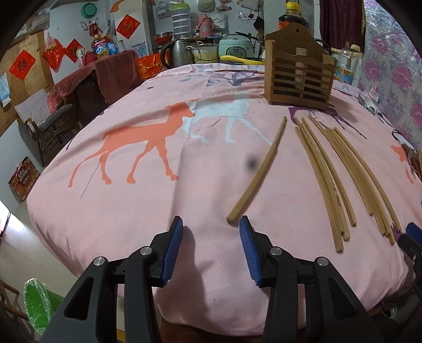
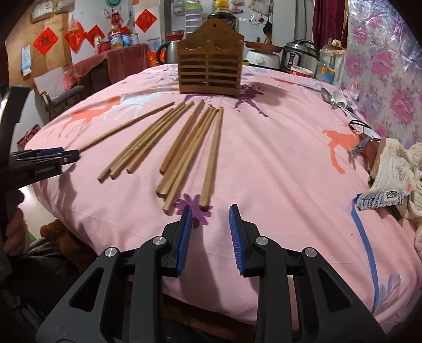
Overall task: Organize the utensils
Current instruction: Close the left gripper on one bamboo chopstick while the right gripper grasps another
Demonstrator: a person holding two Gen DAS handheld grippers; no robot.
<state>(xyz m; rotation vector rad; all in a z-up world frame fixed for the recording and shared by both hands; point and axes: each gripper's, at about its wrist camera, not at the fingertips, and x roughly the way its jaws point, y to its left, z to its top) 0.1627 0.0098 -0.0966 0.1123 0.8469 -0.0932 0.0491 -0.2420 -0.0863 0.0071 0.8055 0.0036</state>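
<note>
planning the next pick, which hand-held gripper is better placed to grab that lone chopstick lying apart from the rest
Left. The left hand-held gripper stands open right at the near end of the lone chopstick; the right hand-held gripper faces the grouped chopsticks instead.

Table draped in a pink cloth (image 1: 126, 200) printed with orange and pale blue deer. Far edge crowded with kitchenware: steel kettle (image 1: 175, 54), pale green rice cooker (image 1: 236, 47), silver pressure cooker (image 2: 299, 56), oil bottles. Back wall white, hung with red paper squares (image 1: 128, 26) bearing characters; more on a brown board (image 1: 22, 64) at left. Side table under dark red cloth (image 1: 116, 68), holding bottles and tins. Wooden armchair with grey cushion (image 1: 39, 110) near it. Right wall papered in purple-pink flowers (image 2: 382, 68); dark red curtain (image 2: 328, 23) beside it. Floor pale tile; green plastic-covered item (image 1: 37, 303) low at left. Light even, indoor.
</note>
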